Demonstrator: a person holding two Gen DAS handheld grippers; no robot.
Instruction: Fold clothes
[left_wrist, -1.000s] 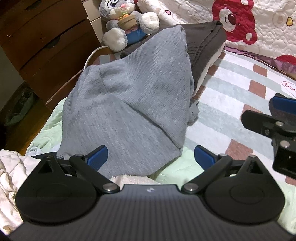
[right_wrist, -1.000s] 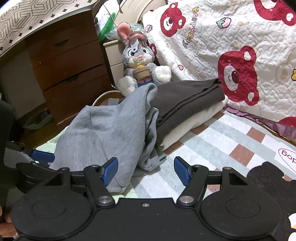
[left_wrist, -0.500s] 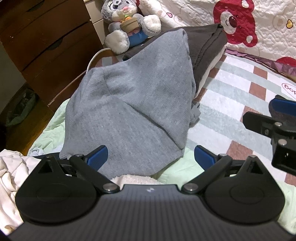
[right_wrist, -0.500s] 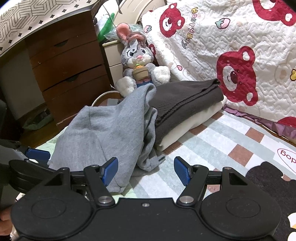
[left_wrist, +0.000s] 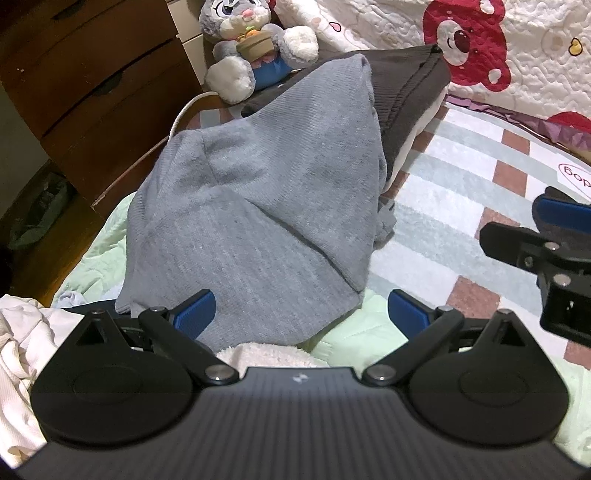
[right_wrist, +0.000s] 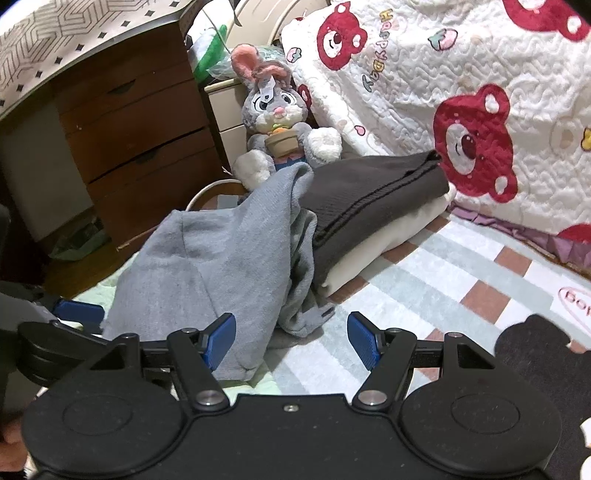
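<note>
A grey knit garment (left_wrist: 258, 206) lies partly folded on the bed, its far end draped up against a stack of a folded dark brown garment (left_wrist: 406, 85) on a cream one. It also shows in the right wrist view (right_wrist: 221, 266). My left gripper (left_wrist: 301, 314) is open and empty just before the grey garment's near hem. My right gripper (right_wrist: 291, 339) is open and empty at the garment's right edge; it shows at the right of the left wrist view (left_wrist: 546, 243).
A plush rabbit (right_wrist: 277, 129) sits behind the stack. A brown chest of drawers (right_wrist: 136, 125) stands at the left. A bear-print quilt (right_wrist: 461, 92) rises at the back right. White clothes (left_wrist: 18, 350) lie at the near left. A checked bedsheet (right_wrist: 443, 266) spreads to the right.
Both grippers have drawn slightly closer to the grey garment and stay open. The garment has not moved.
</note>
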